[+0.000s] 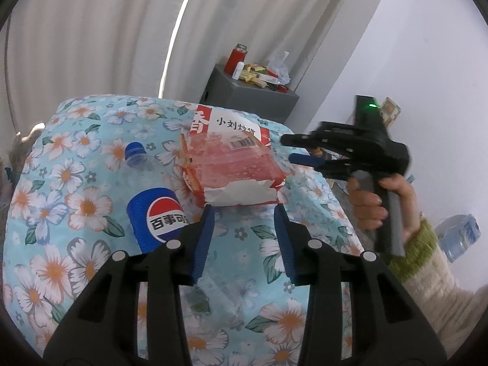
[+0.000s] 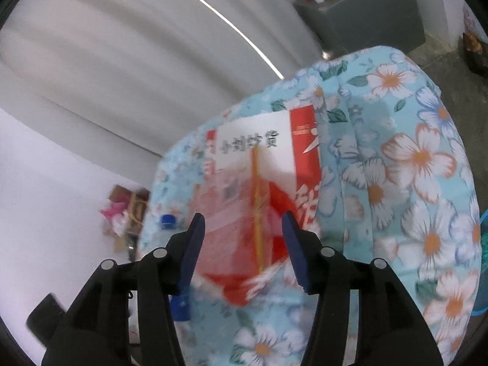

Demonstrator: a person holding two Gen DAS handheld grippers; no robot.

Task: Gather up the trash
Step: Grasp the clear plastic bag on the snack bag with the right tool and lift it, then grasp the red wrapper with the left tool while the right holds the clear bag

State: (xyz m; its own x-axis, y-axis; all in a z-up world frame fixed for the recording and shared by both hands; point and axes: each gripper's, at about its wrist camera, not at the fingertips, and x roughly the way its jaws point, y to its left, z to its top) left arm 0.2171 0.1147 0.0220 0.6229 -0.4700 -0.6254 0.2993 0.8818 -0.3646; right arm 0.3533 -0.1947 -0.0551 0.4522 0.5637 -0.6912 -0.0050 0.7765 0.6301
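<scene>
A torn red and white snack bag [image 1: 238, 164] lies on the floral blue cloth [image 1: 76, 167]. My left gripper [image 1: 244, 210] has its two blue fingertips at the corners of the bag's torn white near edge, pressing in on it. An empty Pepsi bottle [image 1: 155, 216] with a blue cap lies just left of the bag. My right gripper [image 1: 288, 148], held by a hand [image 1: 369, 201], points at the bag's right side with its jaws apart. In the blurred right wrist view, the snack bag [image 2: 253, 164] shows between the open right gripper [image 2: 242, 222], untouched; the bottle [image 2: 180, 305] peeks out at lower left.
A grey cabinet [image 1: 244, 97] with a red flask and small clutter stands behind the cloth-covered surface, against pale curtains. A pack of water bottles [image 1: 460, 235] sits on the floor at right. A cardboard box [image 2: 128, 207] with pink scraps lies beyond the cloth's far edge.
</scene>
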